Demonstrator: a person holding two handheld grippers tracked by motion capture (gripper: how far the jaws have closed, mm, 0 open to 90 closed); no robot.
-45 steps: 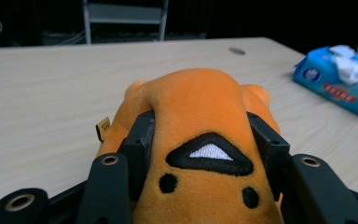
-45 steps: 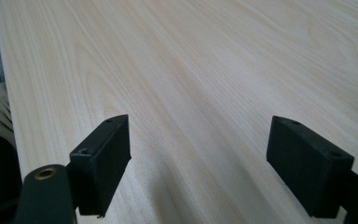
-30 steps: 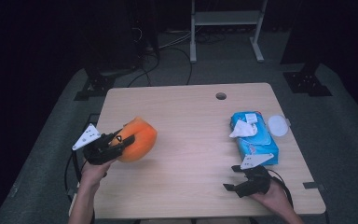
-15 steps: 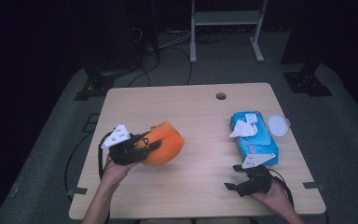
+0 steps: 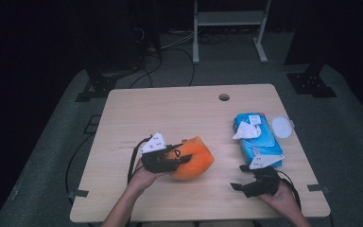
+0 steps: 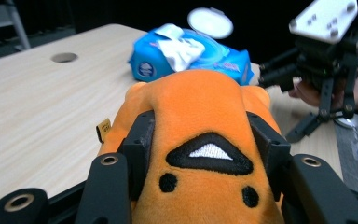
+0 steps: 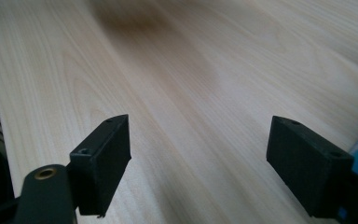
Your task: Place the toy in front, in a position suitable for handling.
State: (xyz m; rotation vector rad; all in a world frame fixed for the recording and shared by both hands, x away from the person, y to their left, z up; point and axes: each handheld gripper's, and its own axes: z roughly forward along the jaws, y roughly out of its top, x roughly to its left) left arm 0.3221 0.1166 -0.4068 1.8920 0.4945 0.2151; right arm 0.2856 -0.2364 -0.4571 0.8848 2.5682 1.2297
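- Left claw: two black jaws pinching the orange plush toy from both sides, pads sunk into the soft pile; nothing else touched. Seen close in the left gripper view, jaws flank the toy's stitched face.
- Right claw: jaws spread wide, nothing between them, held low over the surface near its front right edge. In the right gripper view bare wood shows between the two block-shaped pads.
- Orange plush toy: rounded, stuffed, short fuzzy fabric; black embroidered triangle with a white centre, two small black dots below it; small yellow tag at one side. Sits at the middle front of the surface, well apart from the blue pack.
- Pack of wet wipes: soft blue plastic, oblong, a white wipe crumpled out of its top; lies at the right side, just beyond the right claw.
- White round lid: flat disc, beside the pack at the right edge.
- Surface: pale wood grain, rectangular, rounded corners, one round hole near the far edge.
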